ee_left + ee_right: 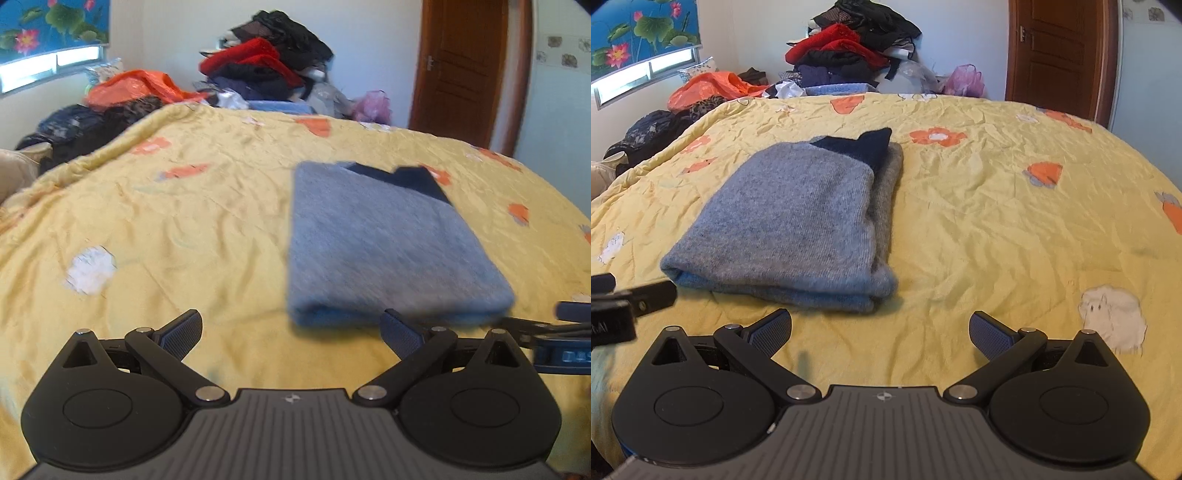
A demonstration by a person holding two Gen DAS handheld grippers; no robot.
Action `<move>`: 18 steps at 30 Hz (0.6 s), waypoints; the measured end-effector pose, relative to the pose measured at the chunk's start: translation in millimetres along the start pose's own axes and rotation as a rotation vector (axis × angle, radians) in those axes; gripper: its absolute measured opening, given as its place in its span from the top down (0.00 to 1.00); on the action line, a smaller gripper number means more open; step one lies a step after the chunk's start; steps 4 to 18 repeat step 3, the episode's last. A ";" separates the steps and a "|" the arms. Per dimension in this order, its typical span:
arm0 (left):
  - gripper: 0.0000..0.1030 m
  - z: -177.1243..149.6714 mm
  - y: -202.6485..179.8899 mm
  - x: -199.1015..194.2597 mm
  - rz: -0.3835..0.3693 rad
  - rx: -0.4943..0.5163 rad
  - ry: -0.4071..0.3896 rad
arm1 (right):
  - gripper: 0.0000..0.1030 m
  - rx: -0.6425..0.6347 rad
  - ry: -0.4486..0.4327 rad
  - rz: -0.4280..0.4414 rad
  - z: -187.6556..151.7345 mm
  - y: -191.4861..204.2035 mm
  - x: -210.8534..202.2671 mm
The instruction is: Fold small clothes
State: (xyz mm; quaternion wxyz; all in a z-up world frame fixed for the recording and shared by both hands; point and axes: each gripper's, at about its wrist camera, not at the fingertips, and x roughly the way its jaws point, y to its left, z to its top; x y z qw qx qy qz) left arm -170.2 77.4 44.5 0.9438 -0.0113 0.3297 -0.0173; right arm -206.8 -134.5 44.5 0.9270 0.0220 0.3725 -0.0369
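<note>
I see the grey sweater (790, 218) folded into a neat rectangle on the yellow flowered bedspread (997, 229), its navy collar (866, 147) at the far end and the thick fold facing me. My left tongs (291, 336) are spread wide with nothing between them, just short of the sweater's near edge and to its left. My right tongs (881, 334) are equally wide and empty, near its right corner. Beyond the bed, a heap of clothes (849, 48) rises against the wall, beside a wooden door (1056, 51).
</note>
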 end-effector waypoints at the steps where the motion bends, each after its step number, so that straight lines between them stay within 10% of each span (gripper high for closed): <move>1: 0.00 6.5 7.0 3.9 0.025 -0.007 -0.009 | 0.00 -0.013 -0.007 -0.003 5.4 -2.8 0.3; 18: 0.00 20.9 25.0 14.0 0.085 -0.036 -0.017 | 0.00 -0.023 -0.028 -0.014 17.8 -13.3 2.8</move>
